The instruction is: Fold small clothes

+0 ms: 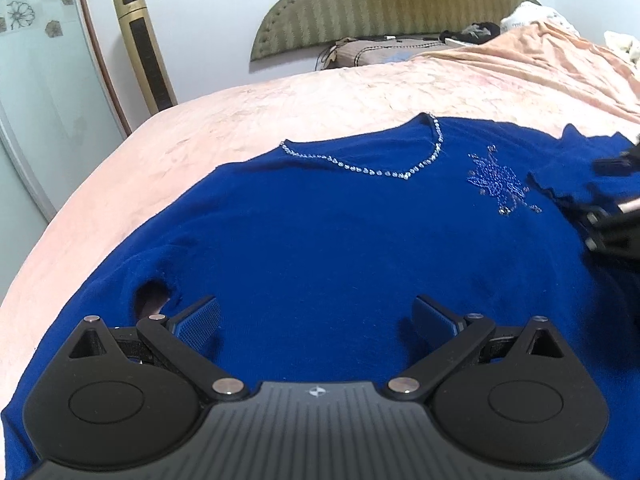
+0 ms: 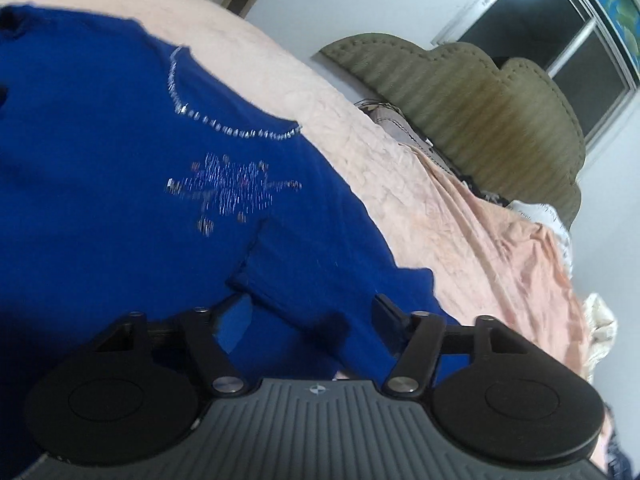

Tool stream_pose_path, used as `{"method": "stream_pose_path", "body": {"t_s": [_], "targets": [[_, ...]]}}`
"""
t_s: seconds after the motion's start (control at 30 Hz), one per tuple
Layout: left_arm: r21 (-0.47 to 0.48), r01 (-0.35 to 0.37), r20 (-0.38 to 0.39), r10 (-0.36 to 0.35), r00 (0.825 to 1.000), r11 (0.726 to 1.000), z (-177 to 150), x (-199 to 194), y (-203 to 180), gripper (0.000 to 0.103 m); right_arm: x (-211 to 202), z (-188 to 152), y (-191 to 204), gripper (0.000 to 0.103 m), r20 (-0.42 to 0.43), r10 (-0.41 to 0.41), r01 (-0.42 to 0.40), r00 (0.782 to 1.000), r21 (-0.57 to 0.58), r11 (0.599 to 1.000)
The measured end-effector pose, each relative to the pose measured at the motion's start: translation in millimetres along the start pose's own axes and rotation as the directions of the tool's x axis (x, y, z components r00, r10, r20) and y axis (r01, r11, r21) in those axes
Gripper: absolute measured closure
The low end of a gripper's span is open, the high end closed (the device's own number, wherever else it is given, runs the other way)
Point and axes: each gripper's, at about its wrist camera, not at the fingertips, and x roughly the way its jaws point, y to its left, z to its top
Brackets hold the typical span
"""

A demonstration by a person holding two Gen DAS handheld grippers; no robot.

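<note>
Both grippers apart, left gripper (image 1: 316,320) and right gripper (image 2: 308,312), gripping nothing; folded sleeve (image 2: 304,280) on blue sweater (image 1: 320,232) likely slipping open if snagged.

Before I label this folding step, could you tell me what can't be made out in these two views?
- Blue sweater, left wrist view: its hem is hidden behind the left gripper.
- Right gripper, left wrist view: blurred and cut off by the right edge.
- Beaded motif, right wrist view: smeared by motion blur, its design unreadable.
- Folded-in sleeve, right wrist view: its end disappears behind the open right gripper's body.
</note>
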Motion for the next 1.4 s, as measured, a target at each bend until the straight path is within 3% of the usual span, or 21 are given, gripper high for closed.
{"method": "stream_pose_path", "body": {"t_s": [0.2, 0.33, 0.47, 0.53, 0.63, 0.77, 0.97, 1.13, 1.4], "targets": [[0.009, -0.006, 0.009, 0.006, 1.000, 1.000, 0.7, -1.0, 2.6, 0.000, 13.5, 8.2, -9.8, 0.091, 0.025, 0.084, -0.087, 0.996, 0.151, 0.985], [-0.002, -0.025, 0.007, 0.025, 1.000, 1.000, 3.6, 2.2, 10.0, 0.000, 4.6, 9.7, -44.2, 0.098, 0.089, 0.106, -0.131, 0.990, 0.362, 0.923], [-0.011, -0.048, 0.012, 0.048, 0.999, 0.999, 8.2, 5.0, 16.7, 0.000, -12.8, 6.9, -108.5, 0.098, 0.199, 0.086, -0.194, 0.976, 0.627, 0.754], [-0.011, -0.059, 0.012, 0.059, 0.998, 0.998, 9.1, 6.4, 19.5, 0.000, -26.5, 3.8, -139.9, 0.097, 0.258, 0.035, -0.218, 0.965, 0.726, 0.652], [-0.019, -0.063, 0.003, 0.063, 0.998, 0.998, 8.4, 8.6, 22.9, 0.000, -54.9, -1.4, -176.3, 0.096, 0.352, -0.080, -0.267, 0.933, 0.823, 0.501], [-0.032, -0.059, -0.007, 0.058, 0.998, 0.998, 6.8, 10.1, 26.8, 0.000, -76.0, -2.1, -195.5, 0.094, 0.410, -0.187, -0.310, 0.892, 0.859, 0.407], [-0.030, -0.074, -0.005, 0.074, 0.997, 0.997, 6.5, 9.5, 31.3, 0.000, -52.2, 14.7, -163.1, 0.094, 0.411, -0.018, -0.373, 0.911, 0.842, 0.390], [-0.045, -0.082, -0.020, 0.081, 0.997, 0.996, 4.6, 11.2, 38.8, 0.000, -36.9, 31.7, -119.7, 0.094, 0.420, 0.117, -0.433, 0.900, 0.834, 0.341], [-0.044, -0.086, -0.027, 0.085, 0.996, 0.995, 0.2, 11.4, 45.9, 0.000, -33.5, 77.7, -65.4, 0.094, 0.407, 0.231, -0.467, 0.884, 0.785, 0.407]]}}
